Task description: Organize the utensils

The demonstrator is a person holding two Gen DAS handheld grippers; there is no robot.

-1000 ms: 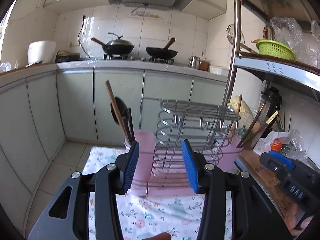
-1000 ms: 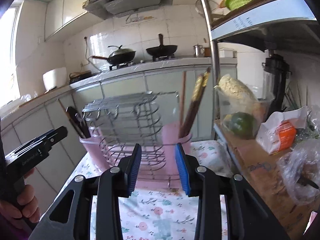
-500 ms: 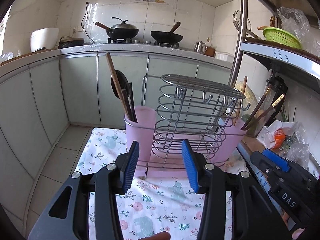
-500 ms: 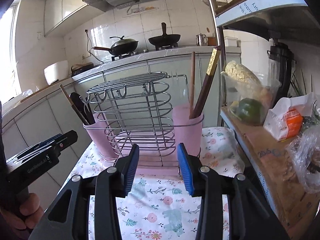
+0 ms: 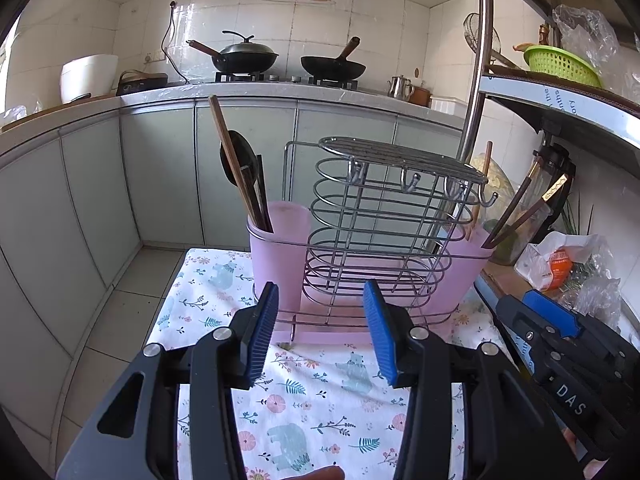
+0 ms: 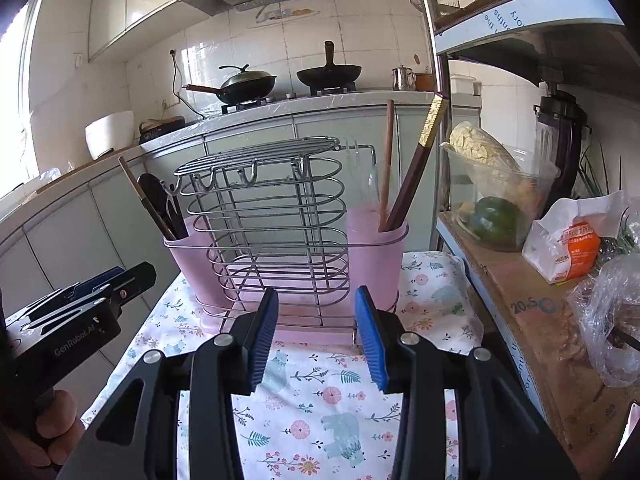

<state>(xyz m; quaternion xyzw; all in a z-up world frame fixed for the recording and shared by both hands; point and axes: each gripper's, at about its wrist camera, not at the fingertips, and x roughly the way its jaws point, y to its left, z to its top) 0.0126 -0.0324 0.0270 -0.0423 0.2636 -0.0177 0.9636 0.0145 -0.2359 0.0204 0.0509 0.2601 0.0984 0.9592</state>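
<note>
Both tools have drawn back and tipped lower since the earlier frame, so the rack looks farther off. On the floral-cloth counter [image 5: 288,400], the left pink cup [image 5: 280,248] holds dark utensils [image 5: 244,184]; the wire rack [image 5: 384,232] stands between, chopsticks [image 6: 416,168] in the right cup. Left tool [image 5: 322,330] and right tool [image 6: 316,334] hover apart — empty. Sorting looks nearly finished — any next move needs a fresh reach.
</note>
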